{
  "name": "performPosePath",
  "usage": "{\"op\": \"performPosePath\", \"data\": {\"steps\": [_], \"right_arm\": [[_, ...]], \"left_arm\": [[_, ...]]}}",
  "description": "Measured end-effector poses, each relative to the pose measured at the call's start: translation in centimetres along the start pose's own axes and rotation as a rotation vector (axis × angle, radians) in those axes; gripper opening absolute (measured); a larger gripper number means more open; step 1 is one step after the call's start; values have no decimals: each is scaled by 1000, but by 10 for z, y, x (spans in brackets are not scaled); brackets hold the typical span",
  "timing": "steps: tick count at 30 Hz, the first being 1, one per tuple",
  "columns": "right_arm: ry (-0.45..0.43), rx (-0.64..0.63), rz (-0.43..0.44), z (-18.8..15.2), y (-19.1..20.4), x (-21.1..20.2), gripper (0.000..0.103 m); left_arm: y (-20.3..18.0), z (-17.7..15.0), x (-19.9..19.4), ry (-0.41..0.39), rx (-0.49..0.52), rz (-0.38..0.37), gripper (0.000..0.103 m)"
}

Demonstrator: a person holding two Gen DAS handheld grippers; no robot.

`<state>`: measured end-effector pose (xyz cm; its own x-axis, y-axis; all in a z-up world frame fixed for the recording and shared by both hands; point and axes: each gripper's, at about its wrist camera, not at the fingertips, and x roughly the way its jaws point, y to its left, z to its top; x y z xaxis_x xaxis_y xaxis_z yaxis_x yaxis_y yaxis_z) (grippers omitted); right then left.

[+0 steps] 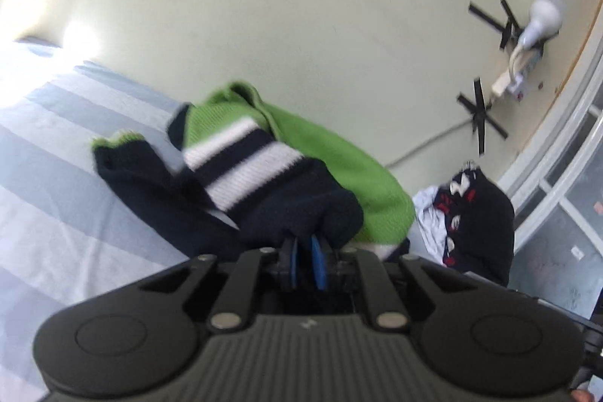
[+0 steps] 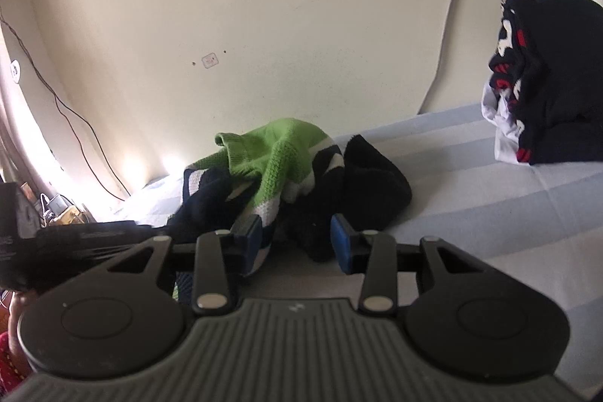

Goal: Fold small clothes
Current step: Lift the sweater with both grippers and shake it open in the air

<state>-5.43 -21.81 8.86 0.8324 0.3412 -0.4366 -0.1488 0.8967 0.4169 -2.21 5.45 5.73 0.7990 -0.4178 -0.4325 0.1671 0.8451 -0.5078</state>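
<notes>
A small knitted sweater (image 1: 331, 157), green with navy and white stripes, lies crumpled on the striped bed sheet (image 1: 56, 176) near the wall. My left gripper (image 1: 305, 251) is shut on a bunched navy part of it, its blue pads pinching the fabric. In the right wrist view the same sweater (image 2: 282, 153) lies heaped just ahead. My right gripper (image 2: 296, 240) stands open, its blue pads (image 2: 341, 243) apart, with dark fabric of the sweater lying loosely between them.
A pile of dark clothes with red and white print (image 2: 550, 81) sits on the bed to the right, also seen as the dark pile (image 1: 478, 213). The cream wall (image 2: 264, 25) is close behind. A taped bulb (image 1: 542, 17) and cable hang on it.
</notes>
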Motion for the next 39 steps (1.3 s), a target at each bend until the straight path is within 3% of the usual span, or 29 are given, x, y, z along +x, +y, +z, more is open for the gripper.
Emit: {"op": "performPosePath", "data": {"steps": [3,6,8,12,13,14,15,16,19,23,27,30,33,35,39], "right_arm": [[9,-52,37,10,12,14,44],[13,-157,74,20,39,41,44],[26,-257,67,26,61,67,44],[148,-444,-117,27,80,145,63],[185,-468,-156,25,76,163,62],[197,-511,-210,22,73,178,55],[189,-551,-256,19,69,184,25],[180,-552,-246,23,63,182,9],[96,-391,-160,54,41,135,9],[-153,-381,-180,102,24,34,9],[-302,-390,-192,124,10,-58,9],[-387,-422,-222,119,6,-102,9],[-429,-411,-223,116,2,-127,9],[-431,-406,-225,113,-1,-137,9],[-424,-423,-229,113,13,-122,9]], "left_arm": [[32,7,-45,-77,-60,61,8],[59,11,-64,-97,-108,158,8],[77,11,-75,-108,-168,172,8],[85,6,-82,-101,-195,158,8],[83,3,-83,-97,-178,160,8],[80,2,-83,-94,-163,162,8],[76,2,-83,-91,-142,162,8],[73,0,-82,-89,-125,164,8],[69,-6,-79,-80,-78,170,9],[62,0,-79,-84,-16,168,13],[35,19,-78,-174,129,200,41],[-6,18,-69,-197,329,170,59],[-45,7,-52,-195,526,155,63],[-63,-2,-49,-176,595,80,64],[-90,-28,-59,-183,722,-62,83]]}}
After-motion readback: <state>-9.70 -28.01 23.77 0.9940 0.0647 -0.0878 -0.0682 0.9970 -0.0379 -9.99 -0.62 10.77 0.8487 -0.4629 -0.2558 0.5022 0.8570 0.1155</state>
